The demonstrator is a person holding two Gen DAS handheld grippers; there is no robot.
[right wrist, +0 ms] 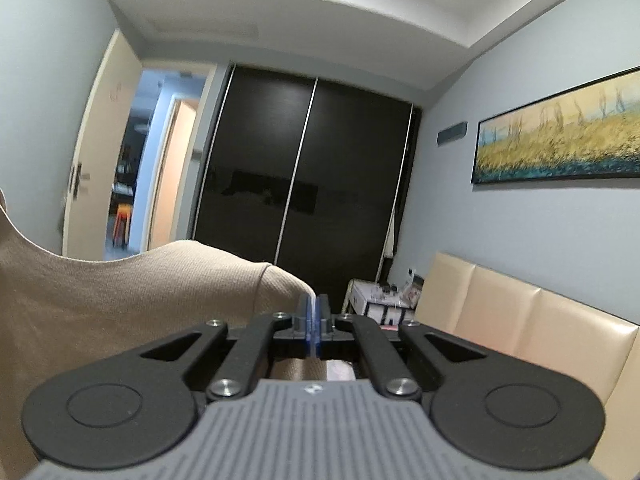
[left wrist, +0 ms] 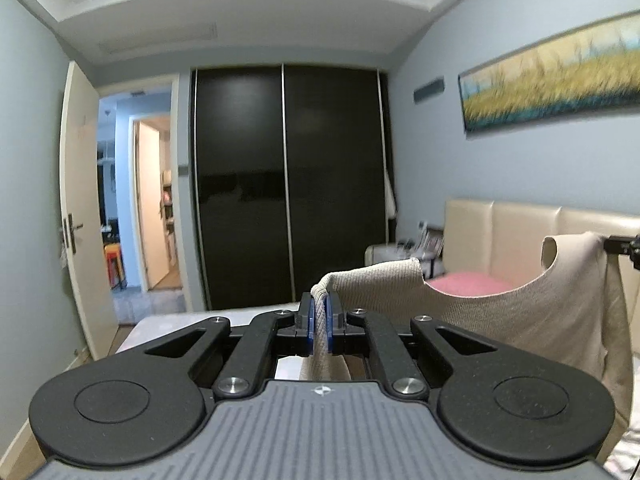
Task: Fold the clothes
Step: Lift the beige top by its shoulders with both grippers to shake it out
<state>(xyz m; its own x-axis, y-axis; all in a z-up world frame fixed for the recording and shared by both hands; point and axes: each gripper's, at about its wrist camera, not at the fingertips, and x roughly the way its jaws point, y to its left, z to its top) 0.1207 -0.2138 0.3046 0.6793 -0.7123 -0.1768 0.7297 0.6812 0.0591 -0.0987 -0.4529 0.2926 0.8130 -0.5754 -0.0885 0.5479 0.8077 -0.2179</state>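
Observation:
A beige knitted top hangs in the air, stretched between both grippers with its neckline dipping in the middle. My left gripper is shut on one shoulder of the top, and the fabric bulges up between the blue pads. The right gripper shows at the far right edge of the left wrist view, holding the other shoulder. In the right wrist view my right gripper is shut with the top spreading away to the left; its blue pads meet on a thin fold of cloth.
A bed lies below with a cream padded headboard and a pink pillow. A dark sliding wardrobe stands ahead, an open door at left. A nightstand sits beside the headboard. A long painting hangs on the right wall.

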